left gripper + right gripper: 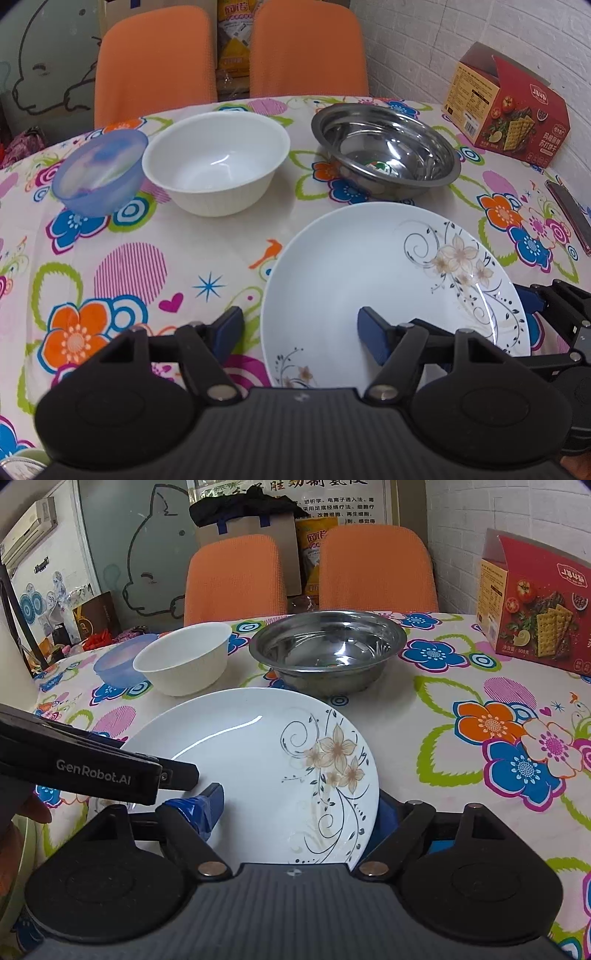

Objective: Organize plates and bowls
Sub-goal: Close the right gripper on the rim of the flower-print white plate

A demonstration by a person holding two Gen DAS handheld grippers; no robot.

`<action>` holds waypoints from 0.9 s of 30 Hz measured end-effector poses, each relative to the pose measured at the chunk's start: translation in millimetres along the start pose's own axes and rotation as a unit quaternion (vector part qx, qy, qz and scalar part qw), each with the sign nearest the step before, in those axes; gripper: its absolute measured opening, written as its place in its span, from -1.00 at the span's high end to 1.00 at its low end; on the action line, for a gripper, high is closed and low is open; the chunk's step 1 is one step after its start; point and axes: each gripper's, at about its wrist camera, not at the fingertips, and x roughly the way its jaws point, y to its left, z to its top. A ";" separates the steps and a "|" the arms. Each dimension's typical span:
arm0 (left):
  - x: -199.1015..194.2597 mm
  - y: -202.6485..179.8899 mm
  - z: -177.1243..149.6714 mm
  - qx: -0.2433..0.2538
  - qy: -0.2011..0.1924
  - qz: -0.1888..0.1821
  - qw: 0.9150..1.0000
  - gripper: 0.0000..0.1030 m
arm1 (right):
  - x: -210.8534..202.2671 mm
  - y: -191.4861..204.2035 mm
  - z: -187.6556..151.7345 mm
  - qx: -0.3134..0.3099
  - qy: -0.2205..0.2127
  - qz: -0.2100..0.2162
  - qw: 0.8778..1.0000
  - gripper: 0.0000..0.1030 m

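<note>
Three bowls (218,162) behind floral plate (369,280)

A white plate (369,280) with a brown-and-black floral pattern was laid flat on the tablecloth. At its 12 o'clock an upright, empty steel bowl (386,147) was set, at 11 o'clock an upright, empty white bowl (218,162), and at 10 o'clock, touching it, a translucent blue bowl (99,171) was tilted.
</note>
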 end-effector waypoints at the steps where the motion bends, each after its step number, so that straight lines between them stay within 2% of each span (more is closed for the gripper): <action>1: 0.2 -0.6 -0.6 0.000 -0.001 0.000 1.000 -0.41 | 0.0 0.6 -0.6 -0.002 -0.002 -0.001 1.000 -0.36; 6: 0.0 -1.1 -0.8 0.003 0.005 0.002 1.000 -0.51 | -0.9 0.1 -4.0 -0.010 -0.011 0.003 1.000 -0.40; 7: 0.9 -1.3 -0.9 0.003 0.010 0.004 1.000 -0.63 | -0.7 0.4 -4.3 -0.010 -0.012 0.002 1.000 -0.41; 8: 1.3 -1.2 -1.2 0.002 0.011 0.006 1.000 -0.64 | -0.6 1.3 -4.8 -0.014 -0.012 0.001 1.000 -0.41; 24: -1.0 -2.0 -5.1 0.002 0.004 0.007 1.000 -0.66 | -0.7 1.9 -10.5 -0.028 -0.029 0.006 0.999 -0.46; 27: -1.2 -2.0 -4.8 0.003 0.004 0.006 1.000 -0.66 | -1.1 -1.4 -6.2 -0.040 -0.014 0.020 0.999 -0.46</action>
